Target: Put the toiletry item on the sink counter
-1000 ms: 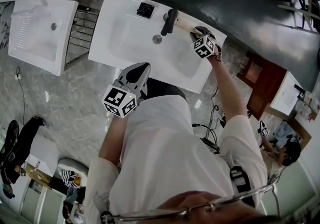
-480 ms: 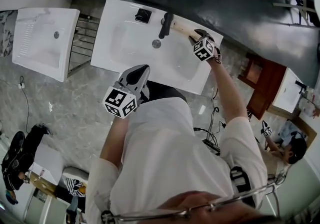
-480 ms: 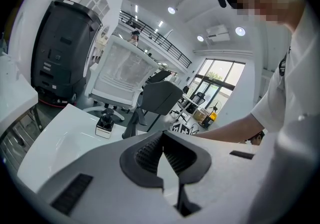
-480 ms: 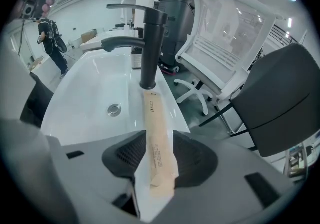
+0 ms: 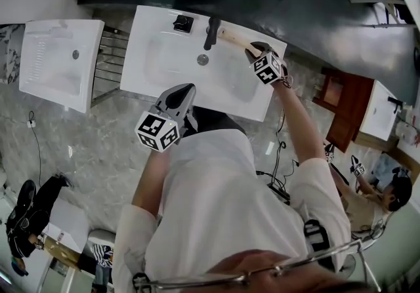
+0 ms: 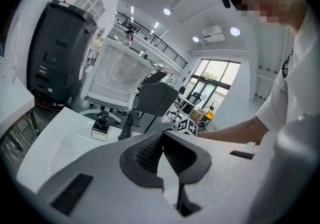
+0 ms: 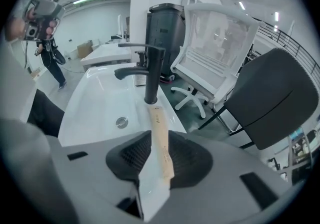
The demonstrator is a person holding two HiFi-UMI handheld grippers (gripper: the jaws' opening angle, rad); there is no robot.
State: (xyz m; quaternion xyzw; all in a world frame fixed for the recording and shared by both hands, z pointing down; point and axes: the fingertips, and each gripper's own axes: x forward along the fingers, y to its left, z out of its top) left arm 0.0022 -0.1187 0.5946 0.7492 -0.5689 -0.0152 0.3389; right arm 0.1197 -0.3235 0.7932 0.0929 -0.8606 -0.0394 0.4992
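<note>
The beige toiletry item (image 5: 231,37) lies on the white tabletop (image 5: 152,19) behind the basin, 1 end at the black faucet (image 5: 210,31). The right tool (image 5: 253,51), its jaws just closing yet part-open, straddles the other end without pressing. The left tool (image 5: 186,93) is closed and empty.

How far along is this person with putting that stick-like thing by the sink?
Nearly done, it seems. The tan toiletry item appears to lie on the white sink counter beside the black faucet. In hand: the right hand-held gripper has its near end between jaws that stand apart, just closing a little, pads not pressing it. Left: draw that gripper clear. The left hand-held gripper is shut and empty.
</note>
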